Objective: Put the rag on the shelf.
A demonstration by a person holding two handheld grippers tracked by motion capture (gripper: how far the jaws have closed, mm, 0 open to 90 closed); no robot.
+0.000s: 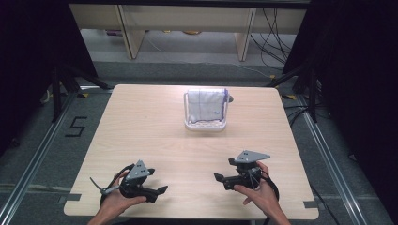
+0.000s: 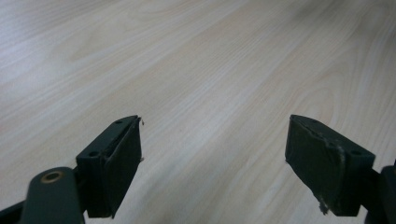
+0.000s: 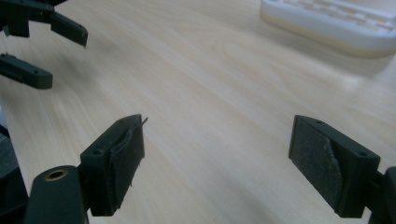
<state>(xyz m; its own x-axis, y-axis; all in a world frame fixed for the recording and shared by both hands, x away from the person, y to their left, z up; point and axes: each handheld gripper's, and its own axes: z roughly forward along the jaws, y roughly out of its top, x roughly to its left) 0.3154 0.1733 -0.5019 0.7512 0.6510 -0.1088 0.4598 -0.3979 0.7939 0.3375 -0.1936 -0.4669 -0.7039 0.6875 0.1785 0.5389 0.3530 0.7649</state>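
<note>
A white rack (image 1: 205, 124) stands at the table's far middle with a white cloth with blue lines (image 1: 205, 105) draped over it. My left gripper (image 1: 161, 192) rests near the front left edge, held by a hand, open with nothing between its pads (image 2: 116, 163). My right gripper (image 1: 224, 172) sits at the front right, also open and empty, pointing toward the left one. In the right gripper view the rack's white base (image 3: 336, 23) lies at the top right and the left gripper (image 3: 56, 51) shows at the top left.
The light wooden table (image 1: 155, 131) stretches between the grippers and the rack. Dark curtains flank both sides, and cables trail on the floor at the far right (image 1: 277, 37). Wooden furniture legs (image 1: 133, 33) stand beyond the table.
</note>
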